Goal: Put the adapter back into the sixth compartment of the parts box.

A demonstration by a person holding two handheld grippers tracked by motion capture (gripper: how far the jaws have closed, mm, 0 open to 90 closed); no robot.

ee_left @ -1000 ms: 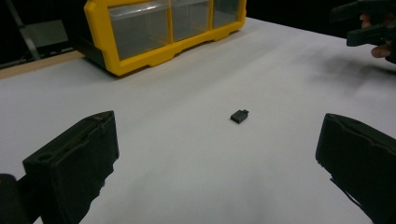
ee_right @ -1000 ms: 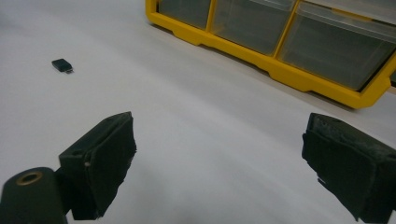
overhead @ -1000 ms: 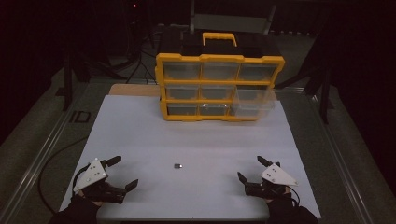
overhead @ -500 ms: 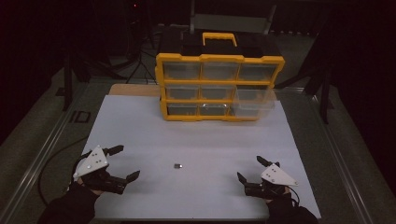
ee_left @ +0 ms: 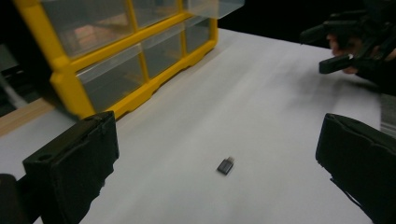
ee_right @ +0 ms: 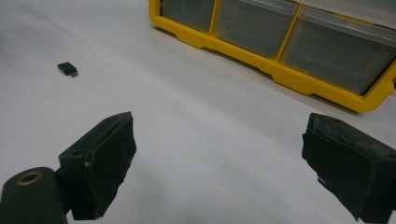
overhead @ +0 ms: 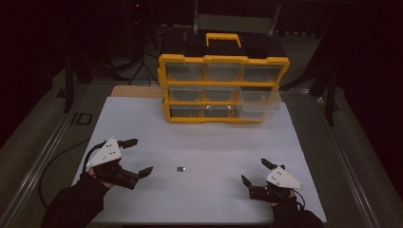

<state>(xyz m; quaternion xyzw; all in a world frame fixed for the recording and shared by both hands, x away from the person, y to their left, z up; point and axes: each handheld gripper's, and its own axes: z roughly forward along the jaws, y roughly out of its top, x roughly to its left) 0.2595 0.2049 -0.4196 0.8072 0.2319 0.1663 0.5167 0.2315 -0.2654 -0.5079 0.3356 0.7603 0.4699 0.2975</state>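
- Locate the small dark part [overhead: 181,168] on the white sheet of the desk [overhead: 209,142]. It lies flat, alone, between your two hands and nearer the front edge than the organizer.
- Check the left tongs [overhead: 135,156]. The jaws stand wide apart and hold nothing. In the left gripper view, the small dark part [ee_left: 225,165] lies on the sheet ahead of the jaws, roughly centred between them and not touching either.
- Check the right tongs [overhead: 254,172]. The jaws are also spread wide and empty. In the right gripper view, the small dark part [ee_right: 68,69] sits well off to the upper left, outside the line of the jaws.
- Note the yellow drawer organizer [overhead: 223,88] at the back of the sheet, well apart from the part. One clear drawer [overhead: 259,102] at its right side stands pulled out; the others appear closed.
- Judge progress as early: nothing is gripped, and the part rests untouched on the desk.
- Treat the remaining work as the whole pick: close one pair of tongs on the part and lift it. The pulled-out drawer is a likely destination, but this is only an inference.
- Expect the left tongs to be better placed for the pick.
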